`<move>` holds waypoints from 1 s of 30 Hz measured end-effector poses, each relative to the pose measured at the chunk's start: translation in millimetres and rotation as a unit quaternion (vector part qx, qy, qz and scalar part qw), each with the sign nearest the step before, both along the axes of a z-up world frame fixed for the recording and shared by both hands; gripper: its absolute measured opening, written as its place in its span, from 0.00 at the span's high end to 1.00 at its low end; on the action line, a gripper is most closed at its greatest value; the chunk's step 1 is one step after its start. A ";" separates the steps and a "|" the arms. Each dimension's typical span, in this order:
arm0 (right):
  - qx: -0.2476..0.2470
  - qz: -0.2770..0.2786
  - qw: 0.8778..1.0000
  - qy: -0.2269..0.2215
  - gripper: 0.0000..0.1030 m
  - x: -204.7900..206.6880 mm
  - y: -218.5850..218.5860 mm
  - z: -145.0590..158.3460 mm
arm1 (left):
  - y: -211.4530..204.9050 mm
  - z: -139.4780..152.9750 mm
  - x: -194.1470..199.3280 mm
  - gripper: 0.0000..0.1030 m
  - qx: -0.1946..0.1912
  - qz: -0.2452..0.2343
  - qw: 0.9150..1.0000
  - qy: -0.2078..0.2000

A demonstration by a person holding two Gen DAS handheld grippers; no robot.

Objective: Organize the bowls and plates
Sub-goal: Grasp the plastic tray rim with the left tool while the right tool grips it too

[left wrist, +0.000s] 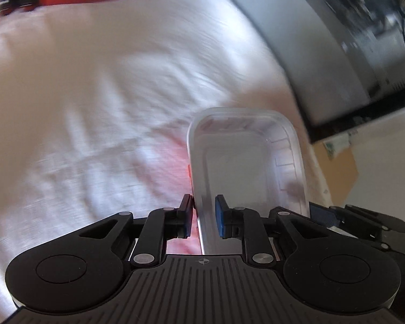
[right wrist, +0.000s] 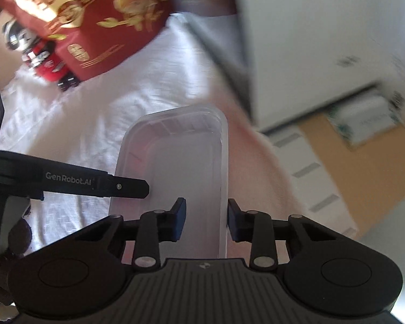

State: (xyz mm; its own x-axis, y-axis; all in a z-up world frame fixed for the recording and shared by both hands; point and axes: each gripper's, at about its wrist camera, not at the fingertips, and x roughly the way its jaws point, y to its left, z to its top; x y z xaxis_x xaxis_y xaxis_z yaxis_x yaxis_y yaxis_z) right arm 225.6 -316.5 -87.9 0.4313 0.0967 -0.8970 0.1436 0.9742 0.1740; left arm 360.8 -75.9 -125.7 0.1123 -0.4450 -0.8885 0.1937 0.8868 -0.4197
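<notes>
Bright daylight, heavy motion blur, fisheye-warped edges

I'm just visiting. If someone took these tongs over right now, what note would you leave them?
Left tongs: clamped on the left wall of the clear container.
Right tongs: astride its right wall; a firm grip is not certain.
Container: on or just above the white cloth, cannot tell which; red box beyond.
Done: container caught from both sides.
Left: place it; no plates or bowls in view.
</notes>
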 end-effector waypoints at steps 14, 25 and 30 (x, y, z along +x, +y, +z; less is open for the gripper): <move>0.039 0.186 0.982 0.008 0.68 50.5 139.8 -16.9 | 128.7 5.7 -32.0 0.82 0.066 0.148 0.987 -0.003; 0.036 0.169 0.984 0.033 0.67 49.0 139.9 -33.7 | 113.7 -1.6 -27.5 0.82 0.061 0.112 0.992 -0.008; 0.031 0.164 0.985 0.032 0.67 48.1 140.4 -33.4 | 119.5 -4.5 -28.1 0.70 0.029 0.112 0.993 -0.007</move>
